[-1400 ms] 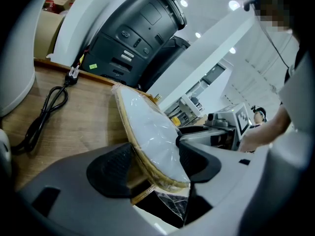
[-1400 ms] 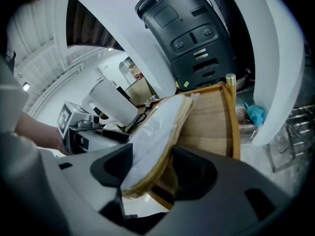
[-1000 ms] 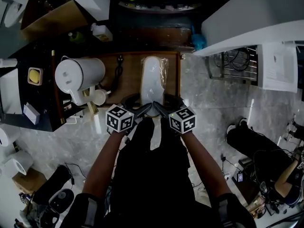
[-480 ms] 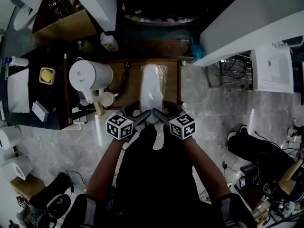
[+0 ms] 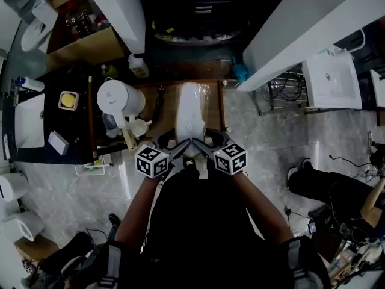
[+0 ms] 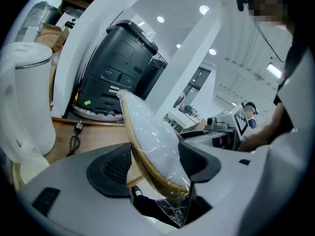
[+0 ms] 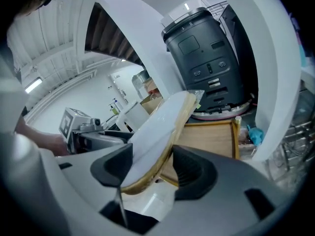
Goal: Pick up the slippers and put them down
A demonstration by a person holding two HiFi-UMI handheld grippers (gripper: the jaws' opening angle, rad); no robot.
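Gripping wrapped slippers (image 5: 192,107) over wooden table (image 5: 171,116): left gripper (image 6: 153,165), right gripper (image 7: 155,168) both clamped (marble floor (image 5: 264,131)).

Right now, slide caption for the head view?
Wrapped white slippers held at one end by left gripper and right gripper over a wooden table.

Glossy clear plastic film wraps the slippers (image 5: 191,114); matt wooden tabletop (image 5: 169,117); smooth shiny plastic kettle (image 5: 120,99)

The head camera is looking steeply down on the left hand-held gripper (image 5: 176,144) and right hand-held gripper (image 5: 204,144); theirs are facing forward, closely sharing the slippers (image 5: 191,110).
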